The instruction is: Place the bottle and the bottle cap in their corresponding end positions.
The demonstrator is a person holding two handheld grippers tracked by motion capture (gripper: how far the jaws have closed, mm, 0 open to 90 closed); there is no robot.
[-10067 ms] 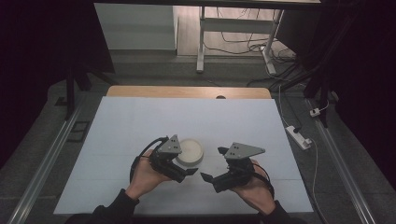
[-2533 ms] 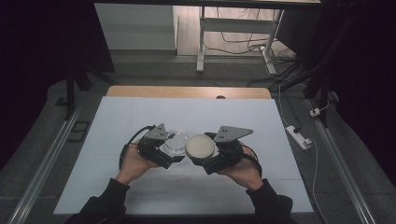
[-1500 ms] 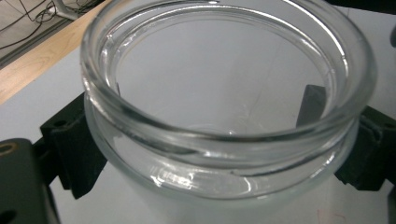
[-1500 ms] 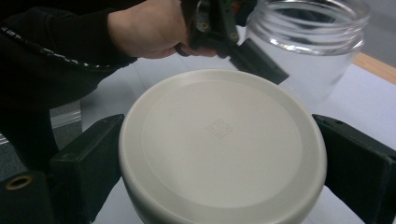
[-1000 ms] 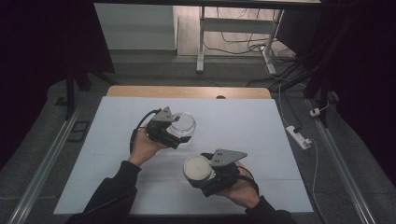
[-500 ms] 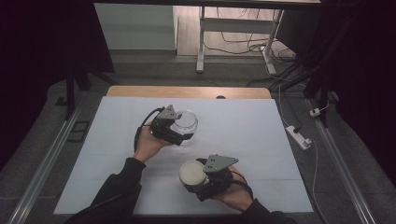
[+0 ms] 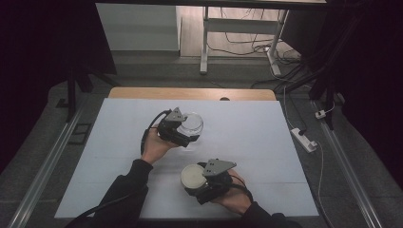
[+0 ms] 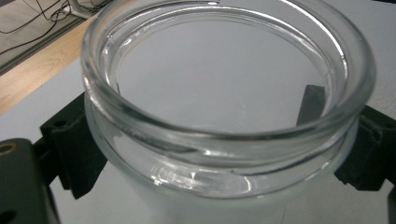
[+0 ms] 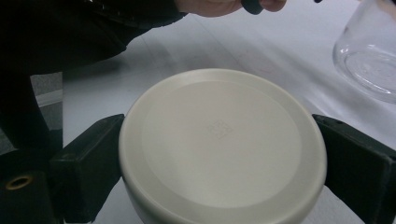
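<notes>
left gripper (image 7: 183, 130): jaws clamped on open glass jar (image 8: 224, 116), one each side below the rim | right gripper (image 7: 199, 183): jaws closed on cream lid (image 9: 222, 147), pinched at its edge | delta: lid and jar, side by side 2.5 s ago, now well apart; lid nearer the person, low over worktop (image 7: 266, 137)

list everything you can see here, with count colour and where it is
glass jar: 1, clear, open-topped, far middle of the table, held between the left gripper's fingers
lid: 1, cream, near middle of the table, held between the right gripper's fingers
table: 1, pale blue-grey top with a wooden far edge
power strip: 1, white, on the floor right of the table
left gripper: 1, black, shut on the glass jar
right gripper: 1, black, shut on the lid
sleeves: 2, dark, entering from the near edge
</notes>
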